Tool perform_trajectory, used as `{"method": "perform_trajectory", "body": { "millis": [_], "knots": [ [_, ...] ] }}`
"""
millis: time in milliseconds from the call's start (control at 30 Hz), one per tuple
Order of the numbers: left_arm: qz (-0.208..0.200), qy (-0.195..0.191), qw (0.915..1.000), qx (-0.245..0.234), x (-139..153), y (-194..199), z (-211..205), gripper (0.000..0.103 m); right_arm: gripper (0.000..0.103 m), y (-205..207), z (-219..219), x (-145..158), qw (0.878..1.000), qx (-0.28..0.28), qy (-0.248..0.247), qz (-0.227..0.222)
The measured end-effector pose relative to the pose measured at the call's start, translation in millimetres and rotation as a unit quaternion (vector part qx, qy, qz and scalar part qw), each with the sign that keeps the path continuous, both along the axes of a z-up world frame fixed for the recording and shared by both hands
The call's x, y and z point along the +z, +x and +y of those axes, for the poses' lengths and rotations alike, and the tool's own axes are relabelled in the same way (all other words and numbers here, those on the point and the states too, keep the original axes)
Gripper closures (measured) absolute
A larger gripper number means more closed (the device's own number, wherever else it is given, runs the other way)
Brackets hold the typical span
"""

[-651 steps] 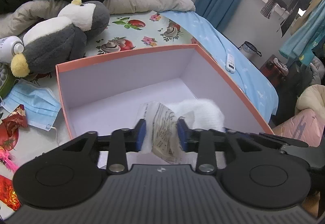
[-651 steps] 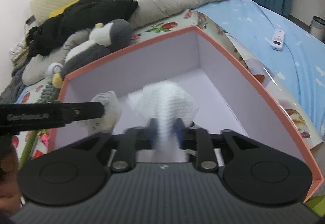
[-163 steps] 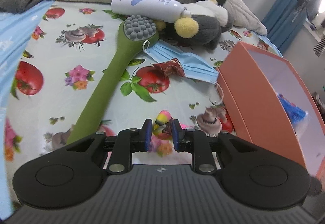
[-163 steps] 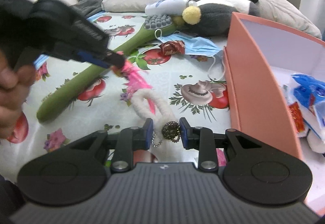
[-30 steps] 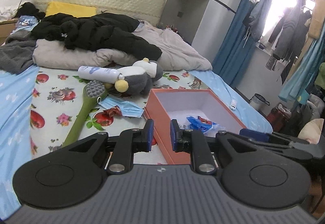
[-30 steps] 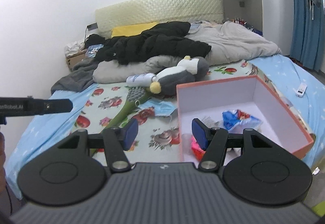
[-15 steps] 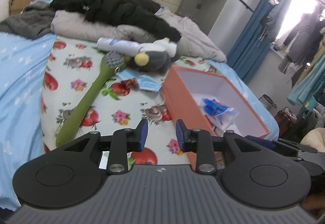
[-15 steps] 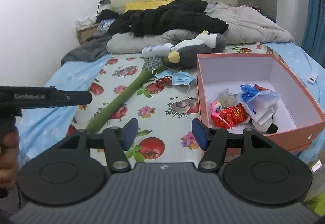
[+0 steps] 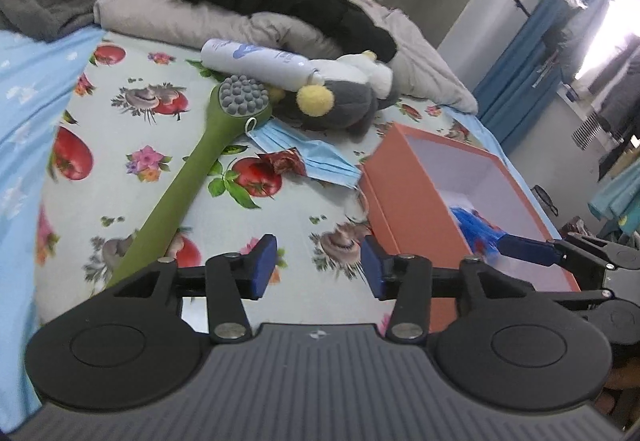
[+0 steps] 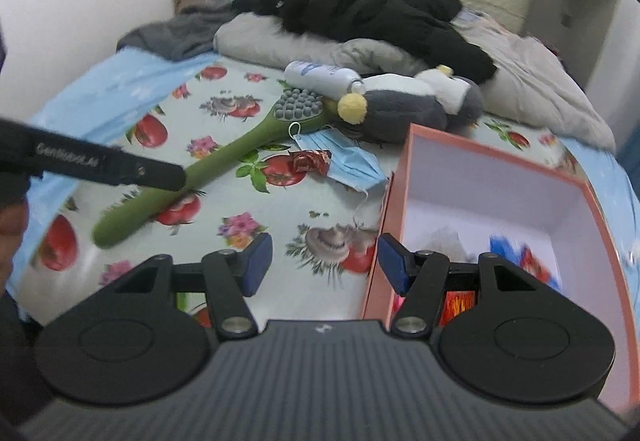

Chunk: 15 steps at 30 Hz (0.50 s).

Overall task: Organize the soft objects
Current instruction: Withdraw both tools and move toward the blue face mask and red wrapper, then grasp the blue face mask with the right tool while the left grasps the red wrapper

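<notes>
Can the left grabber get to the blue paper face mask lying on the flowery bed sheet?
Probably yes. The left gripper is open and empty, and the blue face mask lies uncovered ahead on the flowery sheet, beside the orange box.

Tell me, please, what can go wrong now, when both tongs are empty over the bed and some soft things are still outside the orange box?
1. The blue face mask lies partly under the green massage brush and against the plush penguin; pulling it may drag them.
2. The red wrapper rests on the mask and could slide off.
3. The left tongs, just opening, and the right tongs hover near the orange box wall and might bump it.
</notes>
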<state>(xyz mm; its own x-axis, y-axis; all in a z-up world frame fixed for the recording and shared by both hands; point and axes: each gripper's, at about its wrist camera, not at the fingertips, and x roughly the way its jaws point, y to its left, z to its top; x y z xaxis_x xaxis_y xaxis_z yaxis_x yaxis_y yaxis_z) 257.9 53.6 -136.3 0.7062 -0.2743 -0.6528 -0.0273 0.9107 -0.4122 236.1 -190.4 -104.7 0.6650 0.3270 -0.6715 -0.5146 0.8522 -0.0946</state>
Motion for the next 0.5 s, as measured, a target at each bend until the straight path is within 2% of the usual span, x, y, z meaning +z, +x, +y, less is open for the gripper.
{"method": "perform_trajectory", "body": {
  "millis": [200,333,500],
  "knots": [
    [0.034,-0.047,0.9983,0.012,-36.5,69.7,10.4,0.05,0.043,57.8,27.0,-18.2,0.996,0.061,-0.065,0.002],
    [0.048,-0.058,0.997,0.016,-56.2,109.7,12.4,0.047,0.043,96.8,43.6,-31.0,0.99,0.094,-0.099,0.018],
    [0.064,-0.062,0.9957,0.027,-83.2,152.2,14.4,0.042,0.045,136.4,66.2,-52.1,0.977,0.14,-0.161,0.022]
  ]
}}
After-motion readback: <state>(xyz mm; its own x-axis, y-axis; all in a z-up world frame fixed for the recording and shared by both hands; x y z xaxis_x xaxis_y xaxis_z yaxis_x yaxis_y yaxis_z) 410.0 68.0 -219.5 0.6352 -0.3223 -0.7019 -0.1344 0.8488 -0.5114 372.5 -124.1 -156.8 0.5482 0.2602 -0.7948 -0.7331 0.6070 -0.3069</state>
